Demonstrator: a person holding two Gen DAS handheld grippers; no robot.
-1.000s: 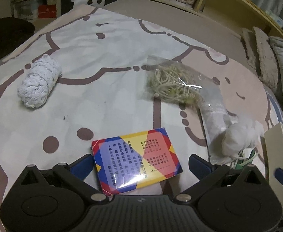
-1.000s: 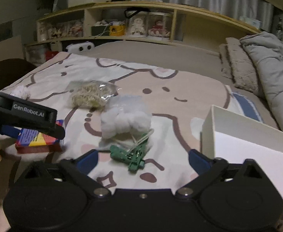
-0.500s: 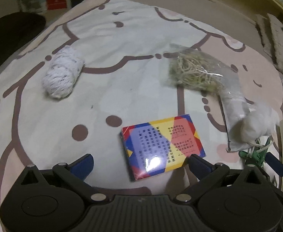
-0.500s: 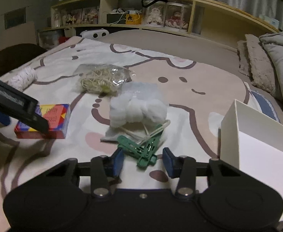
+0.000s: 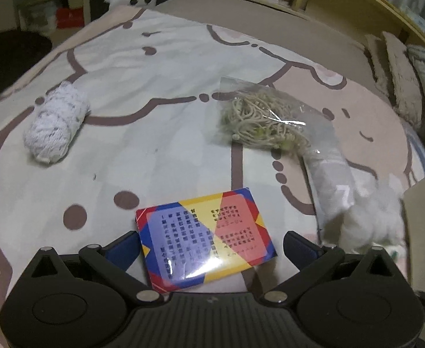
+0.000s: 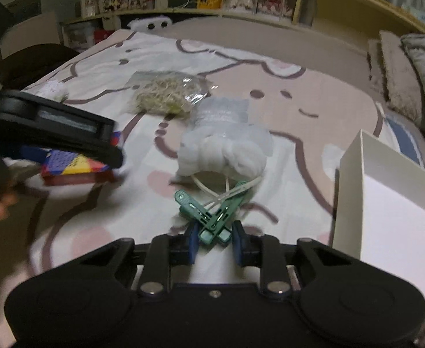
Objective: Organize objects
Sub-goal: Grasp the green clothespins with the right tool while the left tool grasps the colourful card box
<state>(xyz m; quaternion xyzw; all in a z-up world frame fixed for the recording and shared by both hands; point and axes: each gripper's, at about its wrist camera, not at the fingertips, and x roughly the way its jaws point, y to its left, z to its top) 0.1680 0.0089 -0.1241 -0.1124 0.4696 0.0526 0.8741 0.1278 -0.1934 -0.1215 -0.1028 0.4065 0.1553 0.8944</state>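
Two crossed green clothes pegs [image 6: 212, 220] lie on the bedspread, and my right gripper [image 6: 214, 245] is shut on their near ends, a blue pad pressing from each side. My left gripper [image 5: 212, 245] is open, its fingers on either side of a flat box printed in blue, yellow and red [image 5: 205, 243] that lies on the bed. There is a gap between that box and the right finger. The right wrist view shows the same box [image 6: 73, 165] under the left gripper's body, with a hand at the left edge.
On the cartoon-print bedspread [image 5: 154, 72] lie a white yarn ball [image 5: 55, 126], a clear bag of beige bands [image 5: 258, 119] and a bag of white cotton [image 6: 227, 148]. An open white box [image 6: 386, 203] stands at the right. Pillows and shelves line the far side.
The right gripper's jaws went from wide open to shut on the green pegs. The left gripper wobbled sideways and back, with the printed box still between its fingers.
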